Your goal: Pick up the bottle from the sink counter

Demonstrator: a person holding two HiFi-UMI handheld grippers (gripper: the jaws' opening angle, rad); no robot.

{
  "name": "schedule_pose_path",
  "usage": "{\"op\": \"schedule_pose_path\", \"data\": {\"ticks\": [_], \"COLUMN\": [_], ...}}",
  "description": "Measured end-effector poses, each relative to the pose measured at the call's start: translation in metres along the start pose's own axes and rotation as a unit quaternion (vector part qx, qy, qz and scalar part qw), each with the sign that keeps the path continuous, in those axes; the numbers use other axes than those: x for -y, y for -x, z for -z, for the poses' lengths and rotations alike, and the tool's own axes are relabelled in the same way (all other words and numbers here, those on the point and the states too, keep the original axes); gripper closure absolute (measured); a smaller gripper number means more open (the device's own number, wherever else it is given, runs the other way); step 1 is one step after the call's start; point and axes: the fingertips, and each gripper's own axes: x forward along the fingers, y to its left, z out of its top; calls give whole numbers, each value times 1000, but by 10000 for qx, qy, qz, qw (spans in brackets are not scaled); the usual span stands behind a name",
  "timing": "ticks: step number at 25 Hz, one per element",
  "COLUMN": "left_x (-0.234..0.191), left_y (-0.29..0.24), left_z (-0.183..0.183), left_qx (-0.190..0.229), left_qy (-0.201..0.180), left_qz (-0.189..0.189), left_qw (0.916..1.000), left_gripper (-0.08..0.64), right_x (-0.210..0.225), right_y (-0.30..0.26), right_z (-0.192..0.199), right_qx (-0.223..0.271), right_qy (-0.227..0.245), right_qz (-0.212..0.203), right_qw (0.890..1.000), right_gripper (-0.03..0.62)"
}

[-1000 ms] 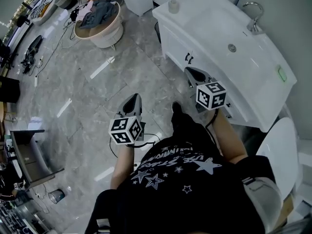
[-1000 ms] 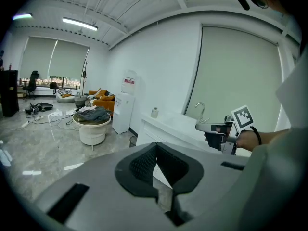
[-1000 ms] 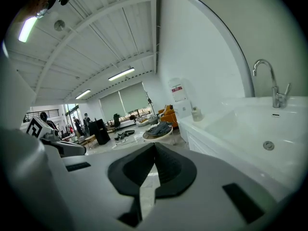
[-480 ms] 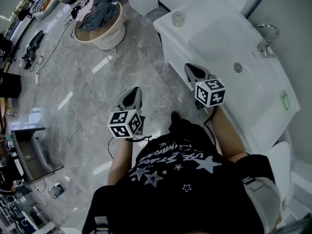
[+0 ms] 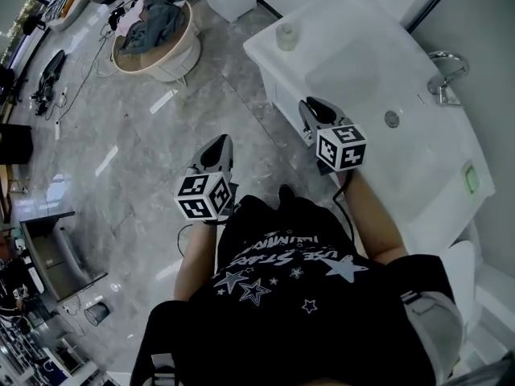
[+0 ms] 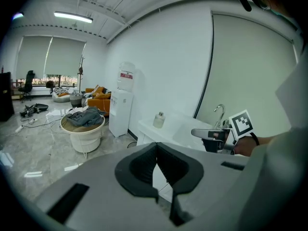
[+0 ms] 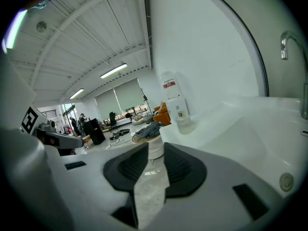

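Shows 1 bottle (image 5: 286, 36) upright at top centre of the head view, on the far corner of the white sink tabletop (image 5: 354, 30), not held. Places it centre-right of the left gripper view (image 6: 158, 120) and just above centre of the right gripper view (image 7: 183, 121), beyond the fingers in both.

Puts the right gripper (image 5: 315, 107) centre-right of the head view, over the tabletop's front edge beside the basin (image 5: 378, 87), well apart from the bottle. Reads its fingers (image 7: 180, 165) as narrow and opening, only a slim gap with nothing in it, just grey floor (image 7: 149, 196) seen through.

Puts the left gripper (image 5: 219, 143) left of centre in the head view, over the floor, off the tabletop. Reads its fingers (image 6: 139, 167) as closed tip to tip, holding nothing.

Also shows 1 faucet (image 5: 442, 75) at the right edge and 1 round basket (image 5: 157, 43) of clothes in the upper left.
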Motion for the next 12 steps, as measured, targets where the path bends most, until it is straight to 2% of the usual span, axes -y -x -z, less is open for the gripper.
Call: {"op": "schedule_pose_path", "data": {"ticks": [1,2,7,12], "left_x": [-1,-2,-10,-23], "left_y": [-4,-8,-27,-57], "left_z": [-1,-3,-11,-24], "left_qx": [3,12,-5,-23], "left_qy": [-3,-2,-70,-67], "left_qz": [4,15,139,294], "left_qw": [10000,10000,9999,9995], "left_gripper": [552,552,552,552], "right_x": [2,4,11,31], "right_y": [-4,-8,-27,-49], "right_z": [0,0,-1,-10], "right_qx": [0,5,-16,1], "right_qy": [-13,-28,-67,-46], "right_qz": [-13,-13,117,420], "right_qw": [10000,10000,9999,9991], "right_gripper": [475,436,350,298]}}
